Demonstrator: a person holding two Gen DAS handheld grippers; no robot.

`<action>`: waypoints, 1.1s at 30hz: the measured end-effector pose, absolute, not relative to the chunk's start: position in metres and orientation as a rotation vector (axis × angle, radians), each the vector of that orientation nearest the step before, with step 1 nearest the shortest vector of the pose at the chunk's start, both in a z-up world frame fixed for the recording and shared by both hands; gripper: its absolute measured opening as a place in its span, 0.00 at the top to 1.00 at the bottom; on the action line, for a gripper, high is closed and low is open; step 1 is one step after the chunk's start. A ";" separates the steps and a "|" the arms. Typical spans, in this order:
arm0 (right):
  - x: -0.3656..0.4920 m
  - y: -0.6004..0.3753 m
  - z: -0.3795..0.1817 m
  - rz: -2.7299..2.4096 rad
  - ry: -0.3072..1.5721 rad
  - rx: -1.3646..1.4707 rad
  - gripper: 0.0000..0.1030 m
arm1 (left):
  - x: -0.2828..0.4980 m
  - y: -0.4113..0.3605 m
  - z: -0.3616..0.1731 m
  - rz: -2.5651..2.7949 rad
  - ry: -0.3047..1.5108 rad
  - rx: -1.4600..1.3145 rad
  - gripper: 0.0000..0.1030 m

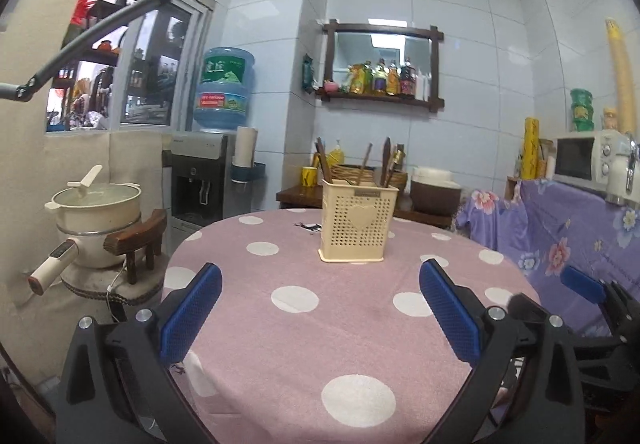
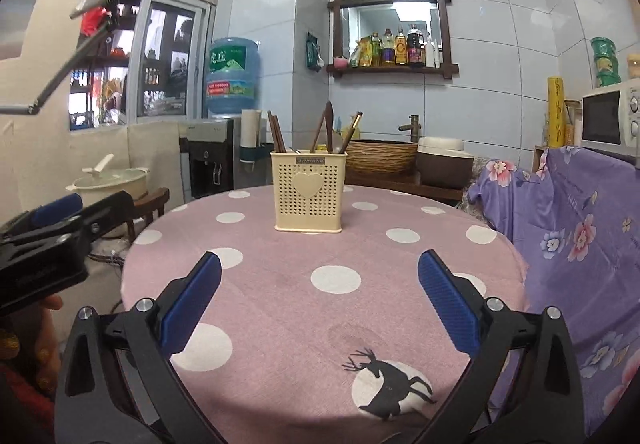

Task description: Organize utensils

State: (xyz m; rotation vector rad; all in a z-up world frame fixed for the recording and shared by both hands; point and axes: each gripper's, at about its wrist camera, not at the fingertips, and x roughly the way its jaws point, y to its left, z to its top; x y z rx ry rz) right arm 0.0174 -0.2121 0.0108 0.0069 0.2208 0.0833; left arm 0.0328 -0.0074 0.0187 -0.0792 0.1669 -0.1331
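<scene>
Right wrist view: cream utensil caddy [image 2: 308, 196] stands far across the polka-dot tablecloth [image 2: 304, 304], chopsticks [image 2: 277, 132] upright inside. Right gripper [image 2: 319, 298] and left gripper [image 1: 320, 310] both gape wide, empty. Risk, I'd say: a careless reach tips that light caddy.

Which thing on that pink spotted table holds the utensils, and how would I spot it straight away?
Find the round table with the pink cloth and white dots. Towards its far side stands a cream plastic utensil holder, a boxy upright basket with brown utensil handles sticking out of the top. Its perforated walls and the raised heart on the front mark it out; nothing else stands on the cloth.
</scene>
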 end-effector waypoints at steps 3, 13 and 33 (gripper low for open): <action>0.012 -0.212 0.012 0.072 0.224 -0.003 0.05 | 0.024 -0.004 0.018 -0.111 0.140 -0.089 0.05; 0.007 -0.212 0.013 0.077 0.219 0.000 0.05 | 0.016 -0.003 0.016 -0.115 0.139 -0.088 0.05; 0.010 -0.212 0.013 0.077 0.223 0.002 0.05 | 0.016 0.000 0.016 -0.109 0.142 -0.089 0.05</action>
